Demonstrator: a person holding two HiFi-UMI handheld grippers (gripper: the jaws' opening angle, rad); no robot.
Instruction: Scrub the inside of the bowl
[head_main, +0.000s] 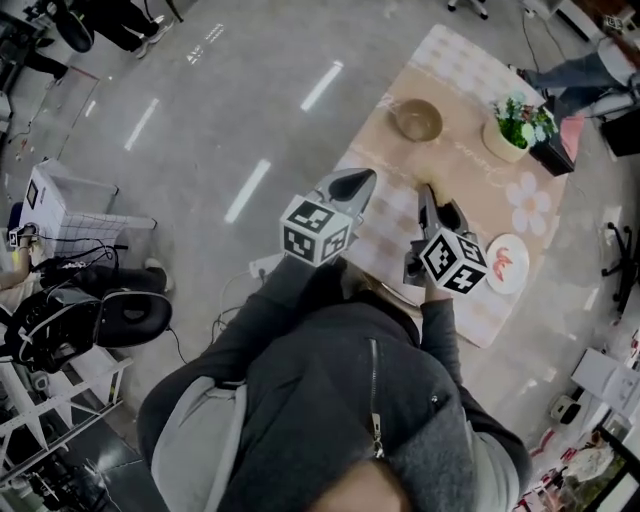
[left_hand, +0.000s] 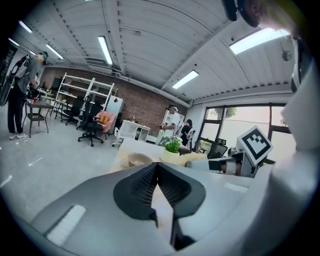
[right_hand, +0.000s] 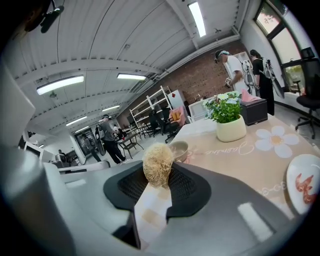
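The jaws of my right gripper (right_hand: 158, 176) clamp a straw-coloured fibre scrub ball (right_hand: 158, 161), aimed at the tan round bowl (right_hand: 179, 149). My left gripper (left_hand: 156, 168) has its jaws closed and empty, likely to steady it.

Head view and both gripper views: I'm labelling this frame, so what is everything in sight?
table: one, beige patterned cloth, ahead of the person
bowl: one, tan, far end of table
potted plant: one, green in cream pot, table's far right
black box: one, black, beside the plant
plate: one, white with red motif, table's near right edge
scrubber: one, straw-coloured, between right gripper's jaws
office chair: one, black, floor at left
left gripper: one, grey, shut, empty
right gripper: one, grey, shut on scrubber
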